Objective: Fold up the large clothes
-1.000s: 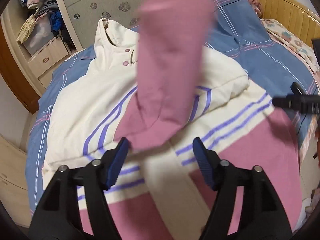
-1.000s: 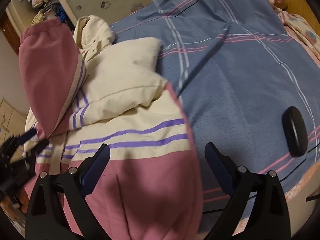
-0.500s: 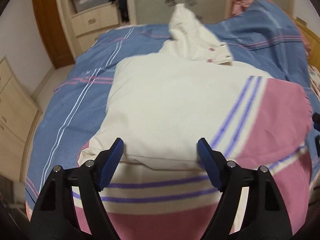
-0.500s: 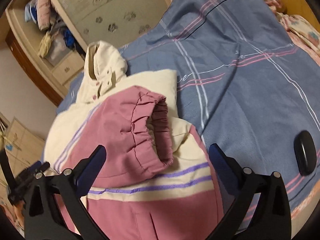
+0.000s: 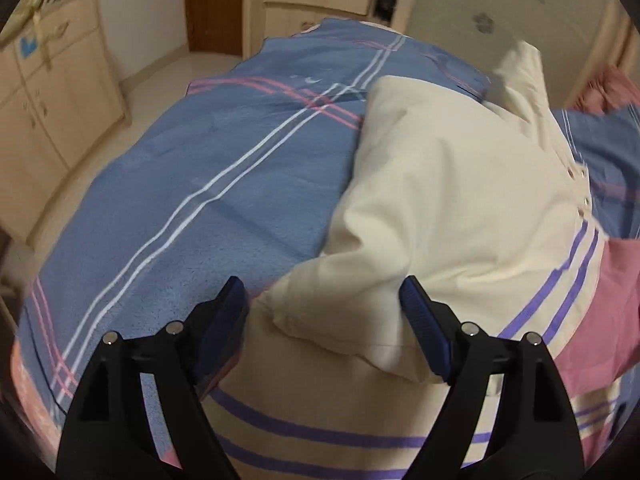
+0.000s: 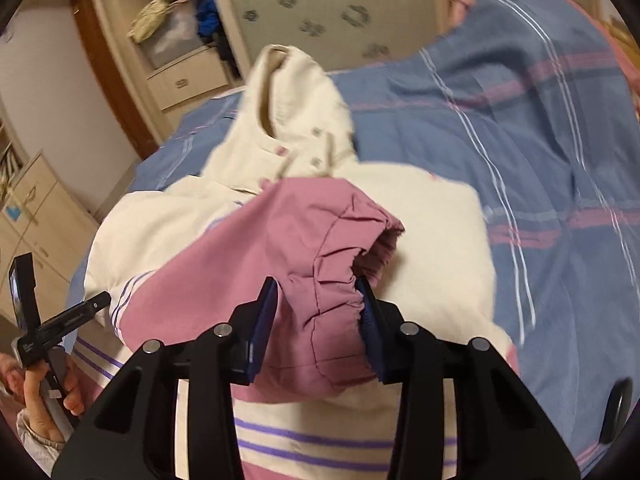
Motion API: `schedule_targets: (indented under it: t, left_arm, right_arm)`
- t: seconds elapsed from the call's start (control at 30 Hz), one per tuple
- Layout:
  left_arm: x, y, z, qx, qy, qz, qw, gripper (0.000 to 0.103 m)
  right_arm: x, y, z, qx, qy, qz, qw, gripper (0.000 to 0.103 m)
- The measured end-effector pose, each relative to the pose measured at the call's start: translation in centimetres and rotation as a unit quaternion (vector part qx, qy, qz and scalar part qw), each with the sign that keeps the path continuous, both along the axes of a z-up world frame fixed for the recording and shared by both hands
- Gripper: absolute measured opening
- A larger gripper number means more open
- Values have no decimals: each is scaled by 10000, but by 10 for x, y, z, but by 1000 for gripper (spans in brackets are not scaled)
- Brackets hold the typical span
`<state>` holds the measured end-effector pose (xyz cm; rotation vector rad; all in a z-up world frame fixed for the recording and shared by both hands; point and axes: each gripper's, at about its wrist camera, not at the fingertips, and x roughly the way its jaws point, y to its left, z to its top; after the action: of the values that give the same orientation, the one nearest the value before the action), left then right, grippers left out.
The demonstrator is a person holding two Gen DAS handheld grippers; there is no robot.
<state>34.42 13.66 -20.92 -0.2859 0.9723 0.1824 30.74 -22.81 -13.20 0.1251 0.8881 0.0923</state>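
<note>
The jacket, cream on top with purple stripes and a pink lower half, lies spread on the bed, its collar pointing toward the wardrobe at about twelve o'clock in the right wrist view. The right gripper has its jaws drawn in around the gathered pink cuff of one sleeve, which lies across the jacket's chest; the fabric bunches between the blue pads, so I'd say it is gripping the cuff. The left gripper hovers with jaws spread wide, holding nothing, over the cream shoulder and the puffy fold of the other sleeve, whose edge sits between the fingers toward six o'clock. To me this looks like the sleeve-folding step: one sleeve is being laid in over the body. The next move would call for setting the cuff down flat and letting go, then having the left side close on the cream sleeve and bring it inward. A dark oval object rests on the bed at four o'clock, well apart.
</note>
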Motion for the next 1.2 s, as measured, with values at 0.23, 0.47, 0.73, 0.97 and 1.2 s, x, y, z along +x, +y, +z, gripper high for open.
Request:
schedule_targets:
  t: [0.23, 0.47, 0.73, 0.97, 1.2]
  left_arm:
    - [-27, -5, 34, 286, -378, 132, 9988, 83]
    - [-40, -37, 87, 244, -1096, -434, 9927, 84]
    - [7, -96, 44, 591, -381, -1020, 9923, 86]
    - [46, -84, 9, 603, 19, -724, 9956, 89]
    - [61, -93, 5, 896, 122, -505, 9946, 95]
  right_arm:
    - [0, -50, -43, 371, 882, -1113, 9892, 86]
    - [-63, -82, 27, 574, -938, -2087, 9718, 89]
    - [8, -8, -17, 345, 312, -398, 9981, 62]
    - [51, -10, -74, 265, 813, -644, 9943, 55]
    - [82, 3, -82, -142, 786, -501, 9955, 55]
